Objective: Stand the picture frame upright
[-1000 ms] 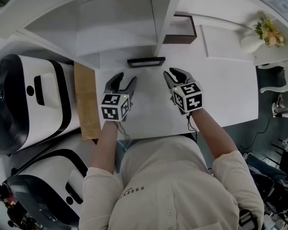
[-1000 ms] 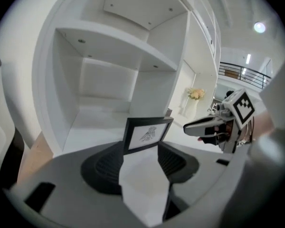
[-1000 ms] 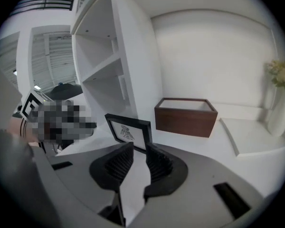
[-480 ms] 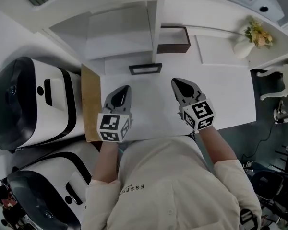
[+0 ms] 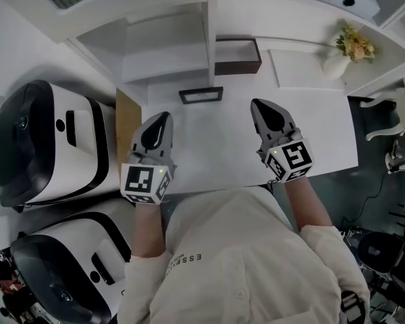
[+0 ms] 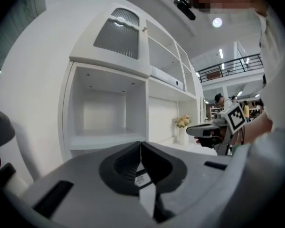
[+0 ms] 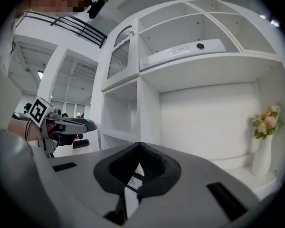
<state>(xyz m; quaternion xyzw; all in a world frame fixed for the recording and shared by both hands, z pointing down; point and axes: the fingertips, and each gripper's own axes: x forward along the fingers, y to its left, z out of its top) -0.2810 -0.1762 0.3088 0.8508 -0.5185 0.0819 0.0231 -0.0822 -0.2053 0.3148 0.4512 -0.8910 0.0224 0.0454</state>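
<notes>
At the back edge of the flat white bench (image 5: pixel 324 133), just before the foot of the white shelf unit (image 5: pixel 165 46): the small dark-rimmed rectangular picture frame (image 5: pixel 201 95). Seen from steeply above as a narrow strip, apparently up on its edge, touched by neither tool.

Nearer the front edge, left of the frame and well apart from it: the grey left tongs (image 5: pixel 165 115). Jaws pressed together with nothing between them, tips towards the shelves; closed and empty in the left gripper view too (image 6: pixel 141 144).

Right of the frame, equally clear of it: the grey right tongs (image 5: pixel 255 103), likewise closed on nothing, as in the right gripper view (image 7: pixel 140 145). Both tools raised off the bench in a person's hands, roughly level, each visible from the other's camera (image 6: pixel 189 129) (image 7: pixel 94 124).

Along the left edge of the bench: a tan wooden board (image 5: pixel 127 123). Beyond that edge: two bulky white-and-black machines (image 5: pixel 47 147).

In a low shelf compartment behind the frame, slightly to the right: a dark brown open box (image 5: pixel 237 48).

Towards the back right corner: a white vase of pale yellow flowers (image 5: pixel 336 64), also at the right of the right gripper view (image 7: pixel 261 158).
</notes>
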